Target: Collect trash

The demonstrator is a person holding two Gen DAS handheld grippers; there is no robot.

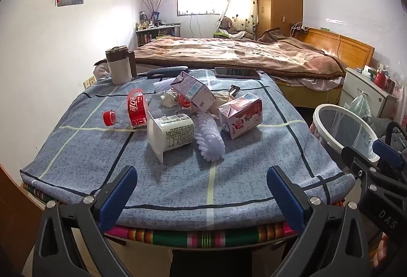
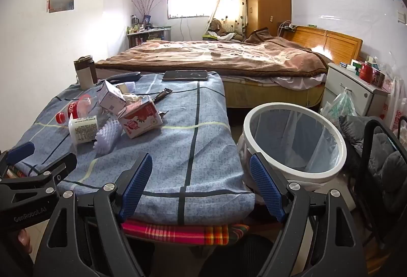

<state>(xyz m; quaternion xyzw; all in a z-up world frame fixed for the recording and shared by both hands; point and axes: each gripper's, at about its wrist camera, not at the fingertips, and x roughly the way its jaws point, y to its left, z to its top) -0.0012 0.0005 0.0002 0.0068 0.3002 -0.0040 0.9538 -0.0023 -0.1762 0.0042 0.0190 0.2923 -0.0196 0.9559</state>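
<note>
Left wrist view: the left gripper (image 1: pixel 201 190) gapes empty at the table (image 1: pixel 101 170) near edge; the trash pile, yogurt cup (image 1: pixel 170 133) nearest, lies beyond it mid-table. Right wrist view: the right gripper (image 2: pixel 201 184), also spread empty, hangs over the table's right corner, the pile left, the bin (image 2: pixel 292 139) right.

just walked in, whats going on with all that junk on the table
A person holds a gripper in each hand at the near edge of the cloth-covered table. The left tool and right tool are both open and empty. A cola bottle, yogurt cup and milk cartons lie piled, untouched. The lined trash bin stands beside the table.
</note>
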